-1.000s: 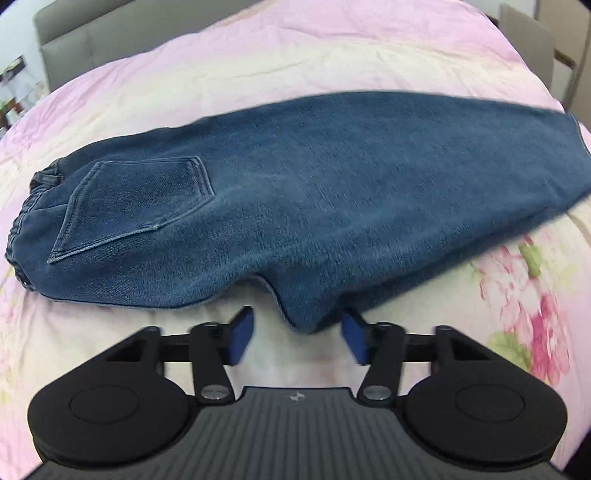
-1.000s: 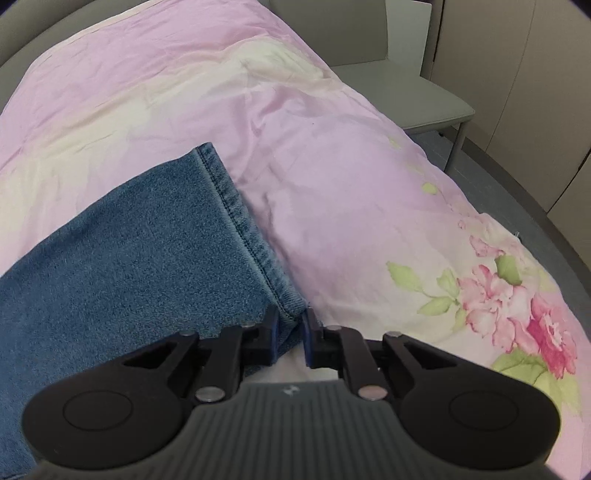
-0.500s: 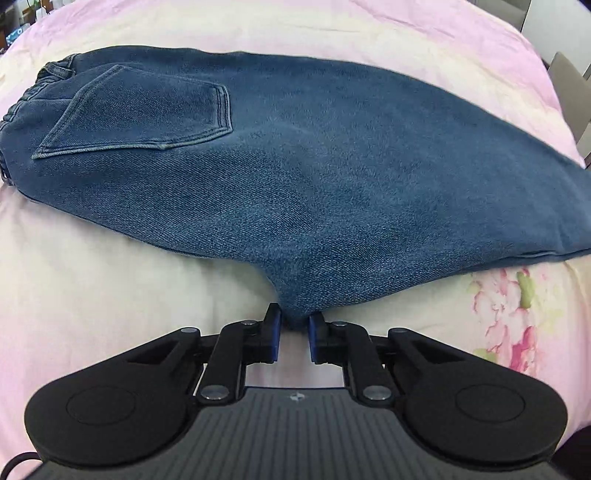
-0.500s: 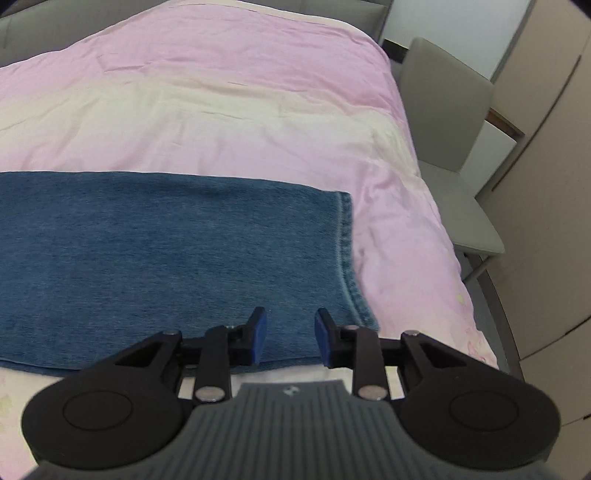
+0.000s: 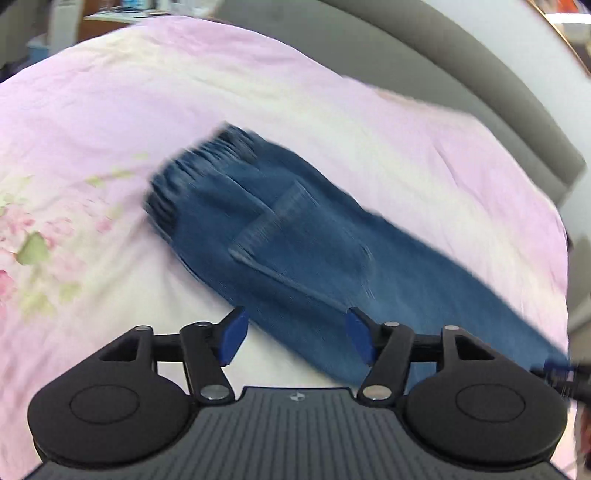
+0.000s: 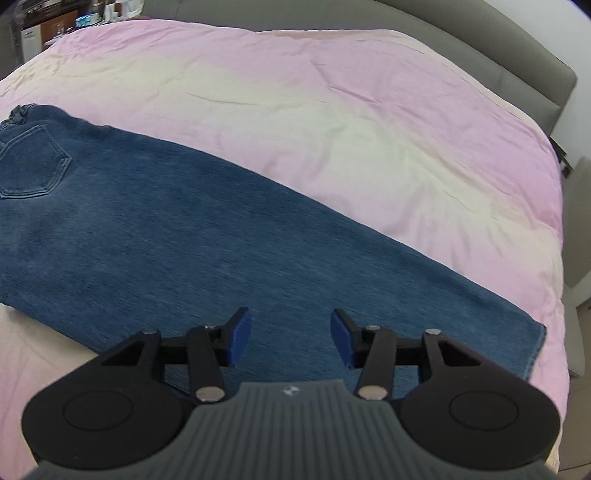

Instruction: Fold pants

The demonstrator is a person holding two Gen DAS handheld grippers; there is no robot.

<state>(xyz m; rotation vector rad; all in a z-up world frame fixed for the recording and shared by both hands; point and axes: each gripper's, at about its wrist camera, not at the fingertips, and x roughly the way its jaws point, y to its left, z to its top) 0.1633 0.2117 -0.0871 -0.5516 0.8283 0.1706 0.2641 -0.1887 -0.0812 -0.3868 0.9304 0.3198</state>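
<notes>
Blue denim pants (image 6: 192,229) lie flat on the pink bedspread, folded lengthwise with one leg on the other. The back pocket (image 6: 31,162) and elastic waistband are at the left, the hem (image 6: 535,350) at the right. In the left wrist view the pants (image 5: 295,258) are blurred, waistband (image 5: 199,173) farthest away. My left gripper (image 5: 293,338) is open and empty above the pants' near edge. My right gripper (image 6: 290,338) is open and empty over the lower leg.
The pink and cream bedspread (image 6: 332,110) with a flower print (image 5: 29,236) covers the bed. A grey headboard (image 6: 517,51) runs along the far side. A grey chair (image 6: 576,221) stands past the bed's right edge. Shelves (image 6: 48,26) are at the far left.
Both grippers have let go of the pants and opened wide. The left one has swung round to look along the pants from the crotch side. The right has drawn back from the hem.
</notes>
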